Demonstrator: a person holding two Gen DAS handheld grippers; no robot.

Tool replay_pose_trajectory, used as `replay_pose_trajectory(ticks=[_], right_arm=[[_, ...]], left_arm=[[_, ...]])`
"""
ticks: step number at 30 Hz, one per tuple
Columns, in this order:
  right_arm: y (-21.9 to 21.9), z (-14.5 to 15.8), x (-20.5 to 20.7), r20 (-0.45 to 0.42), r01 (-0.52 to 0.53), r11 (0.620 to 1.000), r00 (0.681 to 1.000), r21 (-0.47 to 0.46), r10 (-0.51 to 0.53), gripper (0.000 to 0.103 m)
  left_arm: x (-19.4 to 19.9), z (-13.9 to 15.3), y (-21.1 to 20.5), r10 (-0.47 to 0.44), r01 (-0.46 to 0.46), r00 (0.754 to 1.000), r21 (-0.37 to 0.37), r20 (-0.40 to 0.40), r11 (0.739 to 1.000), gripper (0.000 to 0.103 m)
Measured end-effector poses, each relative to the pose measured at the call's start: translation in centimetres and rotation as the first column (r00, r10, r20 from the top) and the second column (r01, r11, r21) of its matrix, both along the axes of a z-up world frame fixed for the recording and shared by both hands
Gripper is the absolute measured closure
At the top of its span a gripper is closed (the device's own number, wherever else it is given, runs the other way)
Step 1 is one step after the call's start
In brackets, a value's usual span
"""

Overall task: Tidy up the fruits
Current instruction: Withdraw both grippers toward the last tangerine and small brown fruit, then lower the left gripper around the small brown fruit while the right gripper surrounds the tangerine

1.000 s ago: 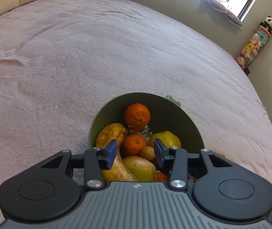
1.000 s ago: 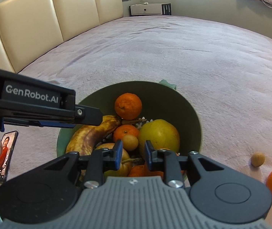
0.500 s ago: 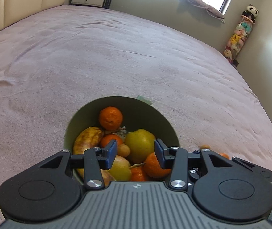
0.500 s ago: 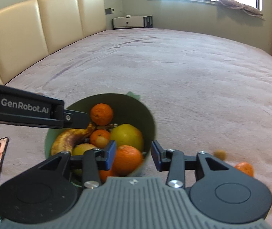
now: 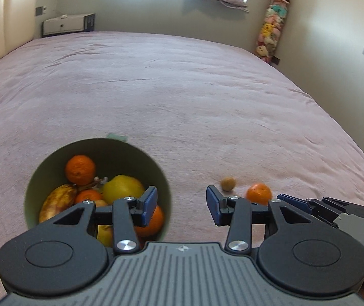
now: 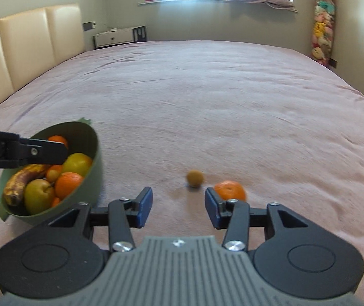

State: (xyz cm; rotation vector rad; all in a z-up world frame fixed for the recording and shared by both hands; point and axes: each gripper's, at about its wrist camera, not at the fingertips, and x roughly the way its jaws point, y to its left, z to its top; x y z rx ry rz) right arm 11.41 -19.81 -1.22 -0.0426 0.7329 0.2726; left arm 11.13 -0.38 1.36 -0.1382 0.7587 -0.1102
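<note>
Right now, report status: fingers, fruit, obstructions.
Right gripper opening, nothing between fingers; left gripper open, empty. Green bowl holds fruit; orange and small brown fruit loose on bed. Nothing blocking.

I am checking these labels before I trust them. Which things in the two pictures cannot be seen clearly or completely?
- Round green plastic bowl: left wrist view, near rim and lower fruits hidden behind the left hand-held gripper.
- Spotted yellow-brown banana: right wrist view, upper end covered by the left hand-held gripper's finger.
- Small round brownish fruit: both views, blurred, type unclear.
- Loose orange tangerine: right wrist view, lower edge behind the right hand-held gripper.
</note>
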Motion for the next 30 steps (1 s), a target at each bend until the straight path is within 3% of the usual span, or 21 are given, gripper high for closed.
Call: replay_pose_trajectory(ticks=[7, 15, 30], right_arm=[[-2.4, -0.8, 0.7, 0.002, 0.074, 0.997, 0.997, 0.002, -0.074, 0.060], [-3.2, -2.7, 2.3, -0.028, 0.096, 0.995, 0.995, -0.001, -0.096, 0.058], [-3.7, -5.3, 4.8, -0.052, 0.103, 0.995, 0.993, -0.004, -0.103, 0.053]], left_arm=[[0.8, -0.9, -4.0, -0.106, 0.105, 0.994, 0.059, 0.018, 0.993, 0.054], [2.7, -2.9, -5.7, -0.142, 0.142, 0.990, 0.049, -0.008, 0.989, 0.056], [7.2, -5.6, -6.4, -0.136, 0.131, 0.987, -0.058, -0.087, 0.990, 0.063]])
